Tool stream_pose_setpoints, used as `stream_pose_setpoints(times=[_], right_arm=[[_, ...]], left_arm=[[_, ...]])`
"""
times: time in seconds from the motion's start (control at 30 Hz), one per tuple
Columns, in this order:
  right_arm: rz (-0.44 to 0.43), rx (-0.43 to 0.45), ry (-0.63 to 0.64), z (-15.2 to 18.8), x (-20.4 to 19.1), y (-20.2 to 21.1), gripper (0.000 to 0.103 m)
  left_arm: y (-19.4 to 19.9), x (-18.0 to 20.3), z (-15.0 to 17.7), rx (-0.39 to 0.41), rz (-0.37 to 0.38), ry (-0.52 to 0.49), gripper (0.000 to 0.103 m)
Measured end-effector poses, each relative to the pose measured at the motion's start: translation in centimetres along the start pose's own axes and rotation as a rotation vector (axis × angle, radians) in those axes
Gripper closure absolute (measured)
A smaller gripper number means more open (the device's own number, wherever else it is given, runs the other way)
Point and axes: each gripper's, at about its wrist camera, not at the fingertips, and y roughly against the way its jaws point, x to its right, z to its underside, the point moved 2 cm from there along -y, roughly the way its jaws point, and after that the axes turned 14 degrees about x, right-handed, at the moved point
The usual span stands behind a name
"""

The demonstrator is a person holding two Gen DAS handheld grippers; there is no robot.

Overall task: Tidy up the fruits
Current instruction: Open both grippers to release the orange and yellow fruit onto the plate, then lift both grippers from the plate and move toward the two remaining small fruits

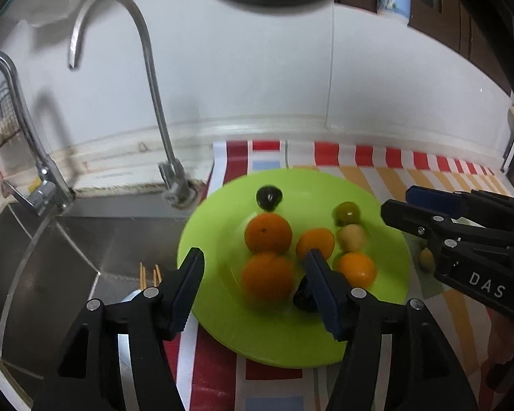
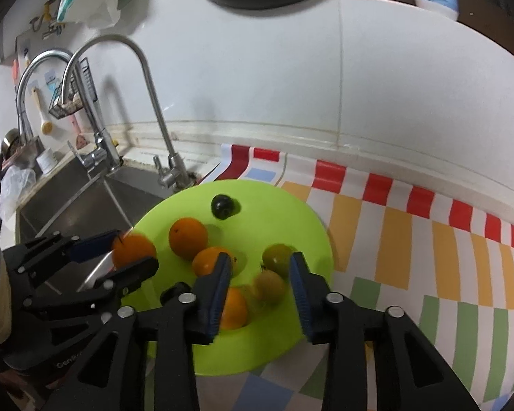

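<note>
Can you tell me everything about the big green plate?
The green plate is round, bright lime, smooth and shiny like plastic, with a wide flat rim and a shallow middle. It lies flat on the striped mat right beside the sink. On it sit four oranges, a green fruit, a pale yellowish fruit and two dark fruits. Both grippers hover over it with open jaws; none clearly touches the plate.

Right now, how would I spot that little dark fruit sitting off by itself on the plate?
Find the bright green plate on the striped mat beside the sink. At its far edge, nearest the wall, sits the small dark fruit. It is glossy and almost black, apart from the oranges and the greenish fruit grouped nearer the claws.
</note>
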Motion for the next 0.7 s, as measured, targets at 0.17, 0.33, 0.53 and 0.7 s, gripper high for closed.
stream_pose_setpoints(times=[0.17, 0.33, 0.53, 0.7], right_arm=[[0.024, 0.033, 0.022, -0.5, 0.3, 2.1, 0.066], [0.028, 0.063, 0.028, -0.9, 0.5, 4.7, 0.066], [0.048, 0.096, 0.013, -1.1, 1.0, 7.9, 0.06], [0.073, 0.124, -0.003, -1.0, 1.4, 10.3, 0.058]], left_arm=[[2.0, 0.5, -0.9, 0.038, 0.0, -0.013, 0.038], [4.3, 1.4, -1.8, 0.086, 0.01, -0.014, 0.034], [6.8, 2.7, -2.1, 0.125, 0.032, -0.009, 0.03], [8.5, 3.7, -2.0, 0.142, 0.049, -0.016, 0.029]])
